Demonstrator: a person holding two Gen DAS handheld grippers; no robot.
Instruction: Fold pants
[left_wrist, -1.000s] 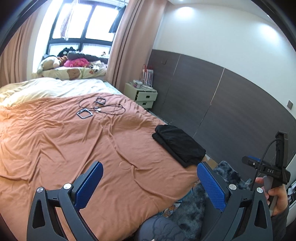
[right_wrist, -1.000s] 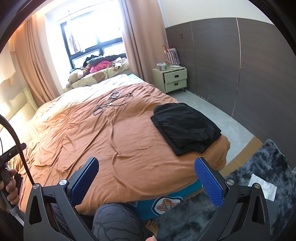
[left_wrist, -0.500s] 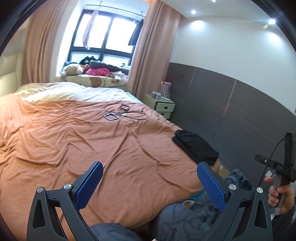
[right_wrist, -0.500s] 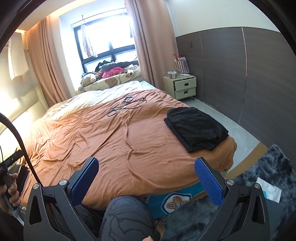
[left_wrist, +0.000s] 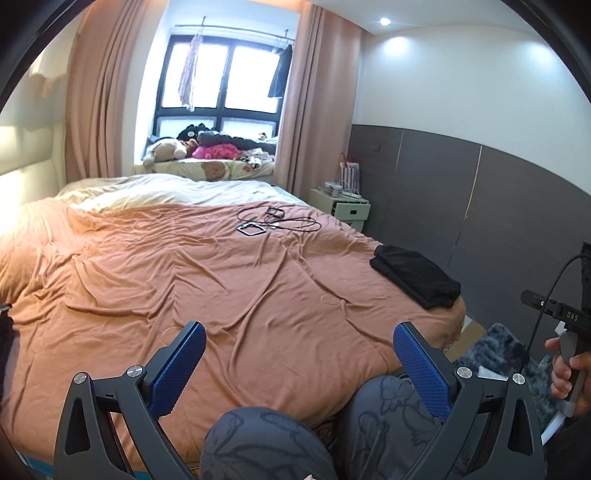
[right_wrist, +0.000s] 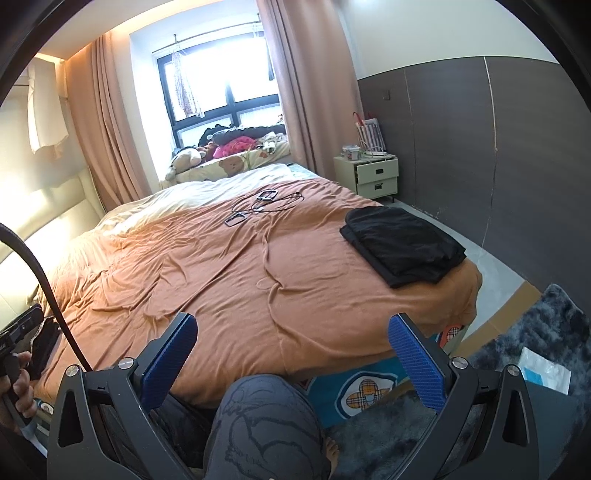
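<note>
Black pants lie folded in a flat stack at the right corner of the bed, on the orange cover. My left gripper hangs open over the near bed edge, well short of the pants and left of them. My right gripper is also open and empty, held back from the bed above the person's knee. Neither gripper touches any cloth. In the left wrist view a hand holds the right gripper's handle at the far right.
Cables and small square frames lie on the far part of the bed. A nightstand stands by the dark wall panel. A grey rug with a white packet covers the floor at right. Stuffed toys fill the window sill.
Both grippers have tilted upward and drawn back from the bed, so the pants look farther away and more of the window and the person's knees show. Both stay open.
</note>
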